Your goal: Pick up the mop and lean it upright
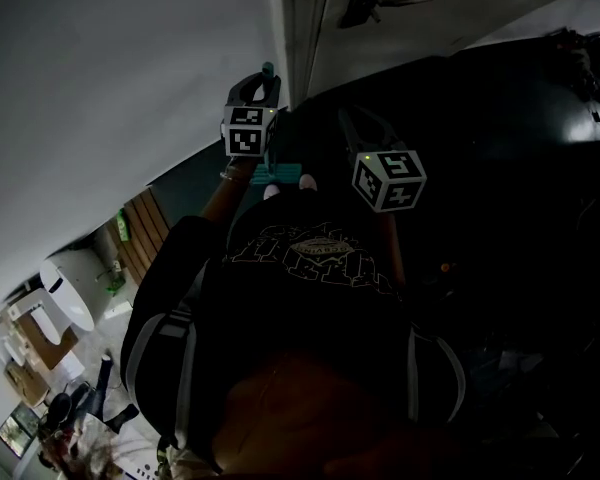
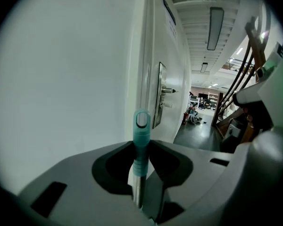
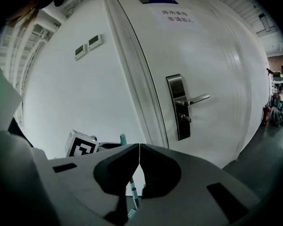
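Observation:
The mop's handle (image 2: 141, 134) has a teal cap with a hanging loop over a metal shaft. It stands upright close to the white wall (image 2: 61, 79), and my left gripper (image 2: 142, 161) is shut on it just below the cap. In the head view the left gripper (image 1: 252, 96) is raised by the door frame, with the cap (image 1: 269, 69) above it and the teal mop head (image 1: 278, 176) below. My right gripper (image 3: 139, 146) is shut with nothing in it, and the mop handle (image 3: 123, 139) stands behind it. In the head view the right gripper (image 1: 364, 126) sits just right of the left.
A white door (image 3: 212, 55) with a metal lever handle (image 3: 192, 100) stands right of the mop, its frame (image 1: 298, 28) beside the handle. The dark floor (image 2: 198, 131) runs down a corridor. A railing (image 2: 247, 74) is at right. Boxes and a white bin (image 1: 68, 288) lie behind me.

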A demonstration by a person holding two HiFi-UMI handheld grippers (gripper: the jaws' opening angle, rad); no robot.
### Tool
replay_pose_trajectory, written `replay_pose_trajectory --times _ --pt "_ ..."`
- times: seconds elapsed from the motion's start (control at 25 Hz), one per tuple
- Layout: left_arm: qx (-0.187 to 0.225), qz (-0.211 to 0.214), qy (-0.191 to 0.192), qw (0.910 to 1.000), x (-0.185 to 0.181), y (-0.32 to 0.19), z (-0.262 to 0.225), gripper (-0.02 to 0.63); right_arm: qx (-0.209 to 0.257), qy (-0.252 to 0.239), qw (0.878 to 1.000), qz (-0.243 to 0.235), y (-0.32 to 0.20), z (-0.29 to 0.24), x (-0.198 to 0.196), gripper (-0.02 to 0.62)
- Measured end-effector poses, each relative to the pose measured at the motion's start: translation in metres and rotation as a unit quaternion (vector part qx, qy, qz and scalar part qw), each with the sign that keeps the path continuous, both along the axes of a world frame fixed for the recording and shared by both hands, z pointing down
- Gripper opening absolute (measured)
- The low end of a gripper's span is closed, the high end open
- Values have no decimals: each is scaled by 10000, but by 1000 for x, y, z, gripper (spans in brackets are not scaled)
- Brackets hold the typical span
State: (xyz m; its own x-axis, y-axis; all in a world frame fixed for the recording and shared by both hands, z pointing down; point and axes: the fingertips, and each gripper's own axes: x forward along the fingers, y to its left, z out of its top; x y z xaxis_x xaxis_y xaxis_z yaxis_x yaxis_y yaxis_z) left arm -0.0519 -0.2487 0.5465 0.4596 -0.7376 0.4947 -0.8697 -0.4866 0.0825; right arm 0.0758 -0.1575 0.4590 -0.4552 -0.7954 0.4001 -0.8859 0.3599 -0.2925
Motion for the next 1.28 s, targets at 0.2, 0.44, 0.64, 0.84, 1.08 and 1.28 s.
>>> replay_pose_trajectory --times 0.2,0.44,0.64,0.84,1.08,1.28 --pt "100 2 39 9999 -1 18 -7 144 0 -28 9999 -117 0 1 -9 20" --pt "163 -50 108 9998 -6 44 -13 144 -13 -60 9997 -236 5 2 -17 20" --pt "181 -102 148 9997 -12 57 -15 144 -11 -65 9993 -372 5 3 -26 20" --pt "222 -89 162 9996 -15 69 -18 144 -11 -72 9988 -482 4 4 -35 20" --pt "226 -86 234 9994 -16 87 -20 144 -31 -73 9979 -641 4 5 -46 20" --pt "237 -89 262 9993 -17 103 -23 144 -50 -63 9968 -801 5 7 -53 20"
